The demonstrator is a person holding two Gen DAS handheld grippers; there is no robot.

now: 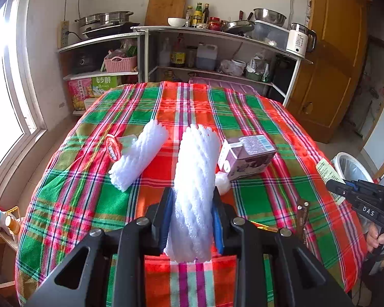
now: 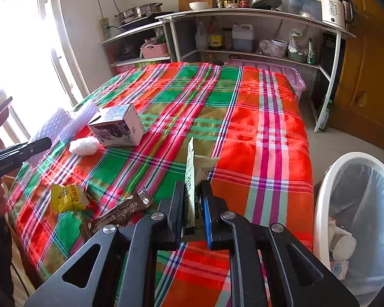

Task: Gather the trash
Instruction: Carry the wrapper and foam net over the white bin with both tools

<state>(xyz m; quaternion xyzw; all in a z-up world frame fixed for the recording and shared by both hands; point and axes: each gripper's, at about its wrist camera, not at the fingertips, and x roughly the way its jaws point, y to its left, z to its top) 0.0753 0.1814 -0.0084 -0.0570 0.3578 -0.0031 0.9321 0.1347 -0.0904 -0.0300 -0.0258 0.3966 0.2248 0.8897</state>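
Observation:
My left gripper (image 1: 192, 194) is shut on a white foam net sleeve (image 1: 195, 179) and holds it above the plaid tablecloth (image 1: 256, 117). A second foam sleeve (image 1: 138, 156), a red-rimmed lid (image 1: 113, 147), a purple-and-white carton (image 1: 248, 156) and a crumpled white wad (image 1: 222, 183) lie on the table ahead. My right gripper (image 2: 193, 192) is shut on a pale green wrapper (image 2: 192, 174), held upright near the table's right side. A yellow wrapper (image 2: 69, 197) and a brown sachet (image 2: 117, 215) lie to its left. The carton (image 2: 117, 125) and the wad (image 2: 84, 146) show farther left.
A white bin with a liner (image 2: 358, 220) stands on the floor right of the table, with trash inside. Kitchen shelves (image 1: 217, 33) with pots, bottles and a kettle stand behind the table. A window (image 1: 2, 97) is on the left, a wooden door (image 1: 332, 58) on the right.

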